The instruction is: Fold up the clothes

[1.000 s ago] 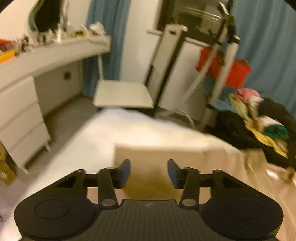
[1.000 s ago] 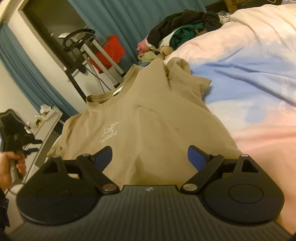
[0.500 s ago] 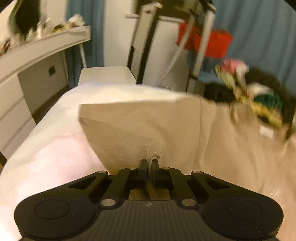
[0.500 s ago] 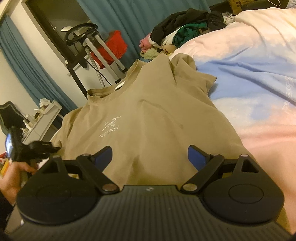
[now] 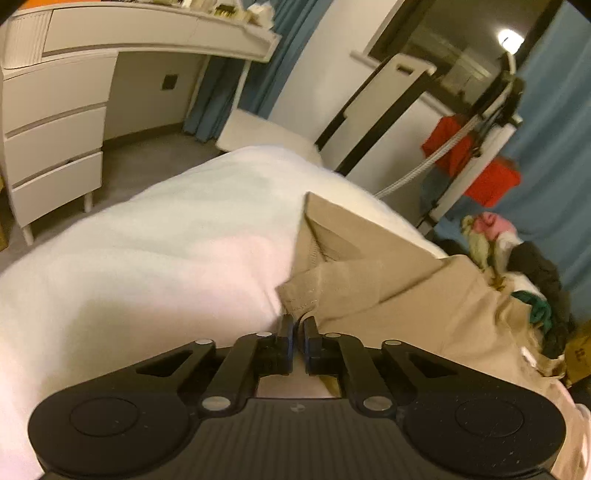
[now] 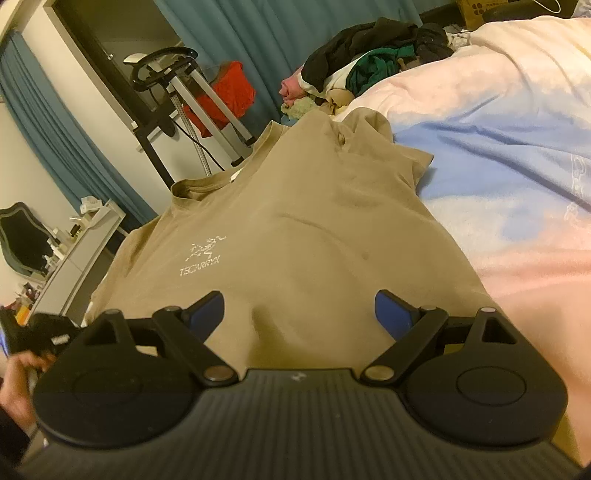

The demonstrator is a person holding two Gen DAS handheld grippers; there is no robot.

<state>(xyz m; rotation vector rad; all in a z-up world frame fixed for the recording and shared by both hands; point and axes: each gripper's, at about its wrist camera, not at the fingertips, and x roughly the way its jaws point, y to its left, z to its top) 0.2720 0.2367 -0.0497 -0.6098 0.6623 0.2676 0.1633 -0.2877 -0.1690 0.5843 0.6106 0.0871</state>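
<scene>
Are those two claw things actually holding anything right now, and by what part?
The left gripper pinches the tan T-shirt by a sleeve's hemmed edge. The right gripper is open, holding nothing.

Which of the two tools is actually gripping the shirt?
The left tool: it is closed on the tan shirt's sleeve hem. The right tool is spread wide open above the shirt, holding nothing.

Bed: we see a soft cover, pink, blue and white.
Drawers: a white chest stands on the floor beside the bed.
Curtains: blue ones hang behind.
Red bag: it hangs on a metal stand.
Chair: a white one is near the bed.
</scene>
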